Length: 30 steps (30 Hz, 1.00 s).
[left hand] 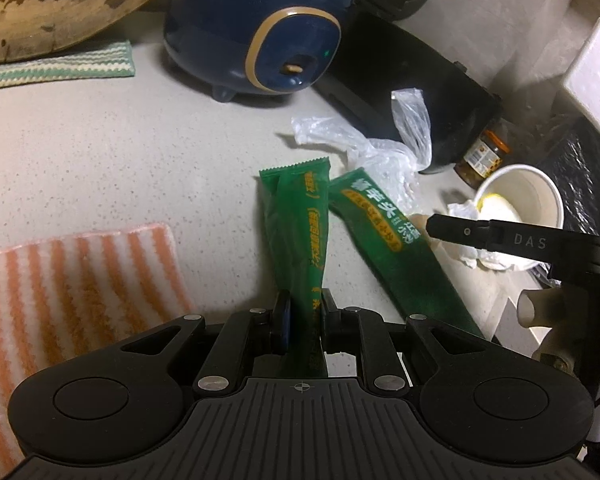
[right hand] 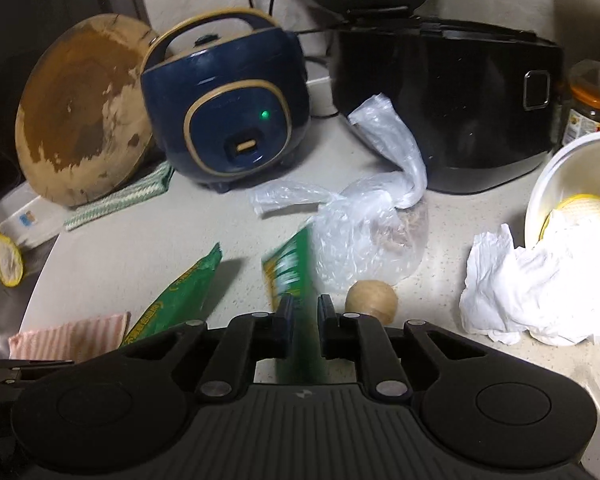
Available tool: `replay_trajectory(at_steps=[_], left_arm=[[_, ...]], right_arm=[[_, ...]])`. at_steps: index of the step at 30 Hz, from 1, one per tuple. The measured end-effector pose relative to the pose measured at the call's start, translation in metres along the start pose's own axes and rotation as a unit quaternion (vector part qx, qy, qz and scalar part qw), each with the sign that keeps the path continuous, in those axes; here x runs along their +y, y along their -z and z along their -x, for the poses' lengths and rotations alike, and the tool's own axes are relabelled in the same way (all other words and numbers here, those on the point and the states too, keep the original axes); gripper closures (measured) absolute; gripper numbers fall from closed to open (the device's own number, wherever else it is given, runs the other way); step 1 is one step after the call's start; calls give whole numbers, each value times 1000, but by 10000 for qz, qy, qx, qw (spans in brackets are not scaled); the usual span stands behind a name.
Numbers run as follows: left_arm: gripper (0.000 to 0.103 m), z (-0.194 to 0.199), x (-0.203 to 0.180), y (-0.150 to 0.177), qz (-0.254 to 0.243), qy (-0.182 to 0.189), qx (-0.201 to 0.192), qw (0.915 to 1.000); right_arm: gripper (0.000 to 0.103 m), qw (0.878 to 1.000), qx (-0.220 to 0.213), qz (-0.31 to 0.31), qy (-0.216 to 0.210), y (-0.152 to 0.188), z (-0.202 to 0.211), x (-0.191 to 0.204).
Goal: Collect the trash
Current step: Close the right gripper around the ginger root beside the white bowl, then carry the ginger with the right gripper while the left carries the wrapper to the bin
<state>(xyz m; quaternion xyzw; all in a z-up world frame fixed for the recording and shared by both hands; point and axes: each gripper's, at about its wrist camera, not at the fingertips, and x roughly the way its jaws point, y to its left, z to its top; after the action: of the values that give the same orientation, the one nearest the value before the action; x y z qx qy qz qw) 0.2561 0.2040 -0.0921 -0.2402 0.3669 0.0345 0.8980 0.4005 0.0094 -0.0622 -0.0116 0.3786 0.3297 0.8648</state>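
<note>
Two long green snack wrappers lie side by side over the pale counter. My left gripper (left hand: 304,300) is shut on the near end of the first green wrapper (left hand: 300,232), which rises away from its jaws. The second green wrapper (left hand: 384,236) slants to its right, with a finger (left hand: 460,234) of my right gripper reaching it from the right. In the right wrist view my right gripper (right hand: 305,304) is shut on this second wrapper (right hand: 290,268), which is blurred. The first wrapper (right hand: 180,292) shows to its left.
A crumpled clear plastic bag (right hand: 364,232) lies just beyond the wrappers, a small beige ball (right hand: 372,298) beside it. White tissue (right hand: 540,292) spills from a tipped paper bowl (right hand: 580,168) at right. A blue cooker (right hand: 228,112), black cooker (right hand: 448,108), jar (left hand: 484,156), wooden board (right hand: 80,112) and orange striped cloth (left hand: 72,300) ring the counter.
</note>
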Motion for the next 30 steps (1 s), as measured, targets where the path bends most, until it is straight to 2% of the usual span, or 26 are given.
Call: replay_trajectory(at_steps=[3, 5, 7, 8, 14, 15, 16, 17, 20, 23, 27, 30], left_arm=[[86, 1, 1, 1, 22, -11, -13, 10000], [85, 1, 0, 2, 10, -29, -26, 10000], [84, 0, -1, 2, 0, -55, -21, 10000], [84, -1, -2, 1, -12, -68, -9, 10000], [80, -5, -5, 4, -65, -96, 16, 9999], [80, -6, -6, 4, -111, -115, 17, 9999], [80, -7, -8, 5, -145, -131, 22, 9998], [80, -7, -9, 5, -158, -135, 34, 9998], [82, -7, -9, 4, -148, -116, 85, 9998], [85, -1, -10, 5, -154, -106, -5, 9998], [86, 11, -12, 3, -185, 268, -271, 9991], [86, 23, -20, -2, -285, 684, -427, 9963]], right_arm=[[69, 9995, -185, -220, 135, 4, 7, -11], [61, 9980, -266, -401, 401, 4, 6, -21], [49, 9966, -236, -467, 633, 3, 0, -27], [47, 9963, -179, -491, 689, 3, -5, -30], [48, 9972, 333, -426, 509, 3, -38, -30], [52, 9974, 343, -339, 544, 3, -40, -25], [62, 9973, 363, -228, 594, 3, -42, -22], [68, 9970, 370, -131, 661, 2, -41, -20], [68, 9977, 413, -159, 520, -1, -32, -19], [68, 9987, 158, -321, 365, -7, -6, -21], [68, 9970, -352, -628, 296, -9, 43, -24], [68, 9925, -776, -818, 462, -2, 87, -28]])
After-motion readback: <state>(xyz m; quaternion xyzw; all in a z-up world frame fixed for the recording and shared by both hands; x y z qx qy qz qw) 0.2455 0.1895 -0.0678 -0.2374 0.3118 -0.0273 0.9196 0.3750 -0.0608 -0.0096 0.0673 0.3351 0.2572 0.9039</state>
